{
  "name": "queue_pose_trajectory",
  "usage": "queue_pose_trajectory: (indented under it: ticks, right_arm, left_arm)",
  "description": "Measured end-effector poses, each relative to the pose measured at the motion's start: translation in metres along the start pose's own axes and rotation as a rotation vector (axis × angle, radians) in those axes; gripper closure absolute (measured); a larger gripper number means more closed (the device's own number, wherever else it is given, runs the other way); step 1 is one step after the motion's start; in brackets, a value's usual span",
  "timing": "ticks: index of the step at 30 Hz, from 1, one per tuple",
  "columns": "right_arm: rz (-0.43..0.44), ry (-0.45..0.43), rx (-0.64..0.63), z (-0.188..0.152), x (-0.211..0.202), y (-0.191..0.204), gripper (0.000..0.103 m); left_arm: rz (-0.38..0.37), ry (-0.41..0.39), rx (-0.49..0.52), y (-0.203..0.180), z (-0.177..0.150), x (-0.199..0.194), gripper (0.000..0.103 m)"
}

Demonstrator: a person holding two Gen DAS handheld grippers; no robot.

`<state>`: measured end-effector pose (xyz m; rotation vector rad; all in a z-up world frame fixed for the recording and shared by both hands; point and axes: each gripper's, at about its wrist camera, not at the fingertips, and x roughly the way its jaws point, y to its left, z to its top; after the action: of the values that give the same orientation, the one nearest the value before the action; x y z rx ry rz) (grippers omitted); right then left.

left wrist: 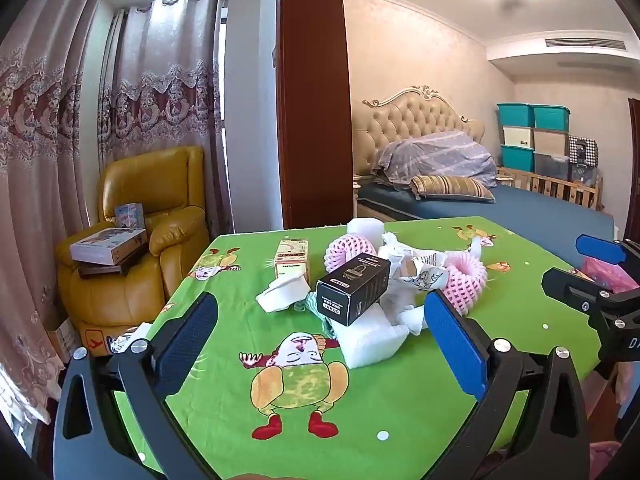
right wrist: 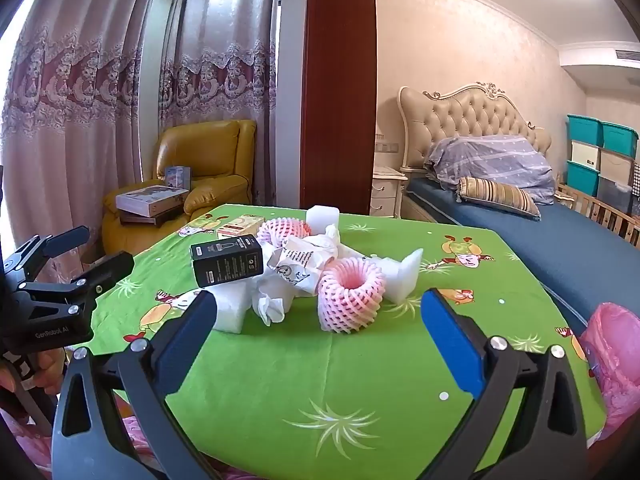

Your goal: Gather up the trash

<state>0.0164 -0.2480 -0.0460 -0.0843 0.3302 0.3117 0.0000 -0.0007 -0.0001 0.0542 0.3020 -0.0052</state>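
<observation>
A pile of trash lies on the green cartoon tablecloth (left wrist: pixel 280 408). A black box (left wrist: pixel 354 286) (right wrist: pixel 227 265) rests on top of white foam (left wrist: pixel 370 340). A pink foam fruit net (right wrist: pixel 350 300) (left wrist: pixel 466 280) stands nearest my right gripper; a second net (left wrist: pixel 346 250) lies behind. Crumpled printed paper (right wrist: pixel 300 268) and a yellow carton (left wrist: pixel 293 260) are in the pile. My left gripper (left wrist: pixel 320 344) is open and empty, just short of the black box. My right gripper (right wrist: pixel 320 340) is open and empty, in front of the pink net. A pink plastic bag (right wrist: pixel 612 364) hangs at the table's right edge.
A yellow leather armchair (left wrist: pixel 152 240) with boxes on it stands to the left past the table. A bed (right wrist: pixel 560 248) with pillows lies beyond the table on the right. A dark wood pillar (left wrist: pixel 312 92) stands behind. Teal storage bins (left wrist: pixel 532 136) are stacked at the far wall.
</observation>
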Motion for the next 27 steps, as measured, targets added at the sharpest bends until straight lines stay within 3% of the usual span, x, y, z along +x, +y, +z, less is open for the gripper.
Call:
queue_pose_trajectory:
  ticks: [27]
  right_arm:
    - [0.008, 0.009, 0.008, 0.0, -0.0027, 0.0015, 0.004]
  left_arm:
    - [-0.002, 0.005, -0.008, -0.004, -0.0023, 0.0044, 0.006]
